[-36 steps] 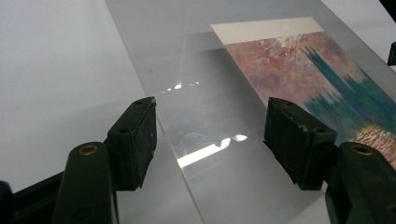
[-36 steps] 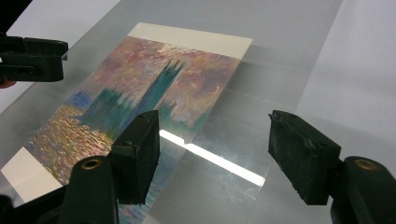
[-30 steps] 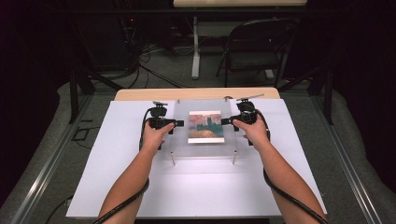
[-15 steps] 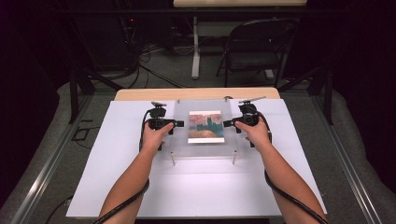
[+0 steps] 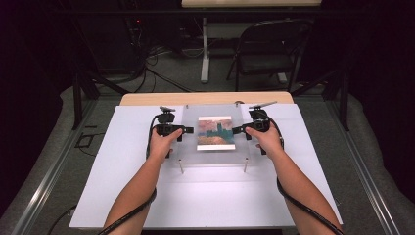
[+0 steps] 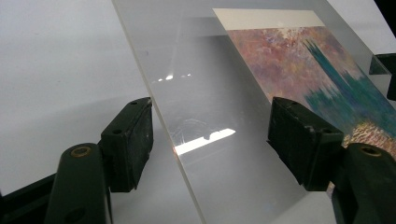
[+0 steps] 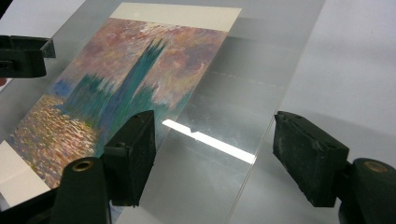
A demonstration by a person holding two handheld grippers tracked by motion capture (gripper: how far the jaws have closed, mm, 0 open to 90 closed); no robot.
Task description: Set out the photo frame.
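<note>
A clear acrylic sheet [image 5: 213, 110] rests on short metal pins above the white board, and a painted print [image 5: 215, 132] of a teal tower under a pink sky lies flat at its middle. My left gripper [image 5: 188, 130] is at the sheet's left edge and my right gripper [image 5: 237, 129] at its right edge, both pointing inward. In the left gripper view the sheet [image 6: 210, 116] passes between the jaws of my left gripper [image 6: 210, 140], with gaps on both sides. The right gripper [image 7: 215, 149] likewise straddles the sheet [image 7: 243, 93] beside the print [image 7: 130, 79]. Both pairs of jaws have just been opening.
The white board [image 5: 205, 205] covers a wooden table [image 5: 205, 98]. Two pins [image 5: 181, 166] stand under the sheet's near corners. A folding chair [image 5: 264, 49] and cables lie on the floor beyond. The opposite gripper's jaw [image 7: 23, 56] shows across the sheet.
</note>
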